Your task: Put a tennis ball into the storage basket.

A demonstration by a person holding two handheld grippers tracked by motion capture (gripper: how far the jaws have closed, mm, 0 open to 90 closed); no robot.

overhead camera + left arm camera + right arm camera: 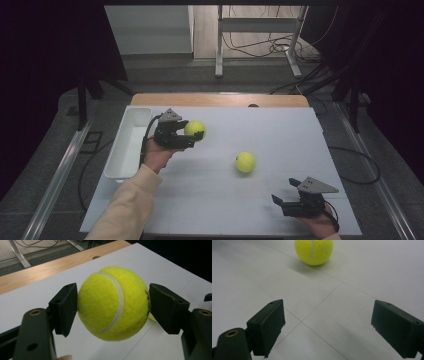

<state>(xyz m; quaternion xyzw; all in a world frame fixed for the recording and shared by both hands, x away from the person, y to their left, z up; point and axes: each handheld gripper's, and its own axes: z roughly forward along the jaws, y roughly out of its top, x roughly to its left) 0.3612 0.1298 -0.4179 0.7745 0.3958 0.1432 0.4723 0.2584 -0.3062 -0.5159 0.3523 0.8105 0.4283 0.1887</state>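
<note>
My left gripper (196,134) is shut on a yellow tennis ball (194,128), which it holds a little above the white table top, just right of the tray. In the left gripper view both black pads (65,307) press the sides of this ball (112,302). A second tennis ball (245,162) rests on the table near the middle. My right gripper (283,190) stands open near the front right edge, nothing between its jaws. In the right gripper view that second ball (314,251) lies some way ahead of the open right gripper (328,327).
A long white tray (115,152) with nothing visible in it lies along the table's left side. The white table top (280,130) has a wooden strip (220,99) at the far edge. Beyond it are a dark floor, cables and a metal frame.
</note>
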